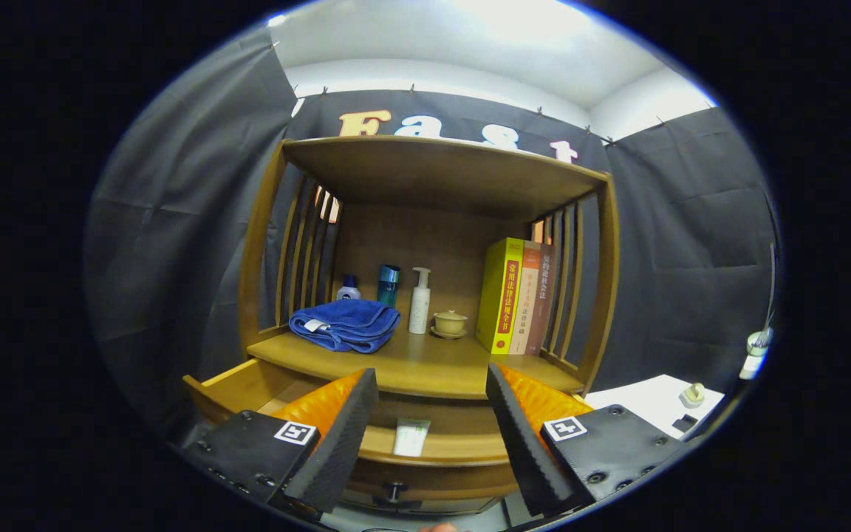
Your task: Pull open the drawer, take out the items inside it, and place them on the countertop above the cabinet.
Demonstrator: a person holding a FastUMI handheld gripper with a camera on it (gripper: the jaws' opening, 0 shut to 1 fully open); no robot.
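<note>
Countertop (pixel 425 366) hides drawer (pixel 433 443) rear; tool (pixel 431 403) open.

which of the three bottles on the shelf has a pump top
The white bottle, rightmost of the three, beside the small lidded cup. The dark teal bottle and the small blue-capped bottle have plain caps.

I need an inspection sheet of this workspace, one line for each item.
Surface: wooden countertop, partly occupied.
Job's things: drawer pulled open; pale tube lying inside, between the fingers.
Clutter: blue towel, bottles, pump bottle, lidded cup, books.
Gripper: open, holding nothing, above the drawer.
Cables: nothing seen.
Surroundings: black cloth walls; white table to the right.
</note>
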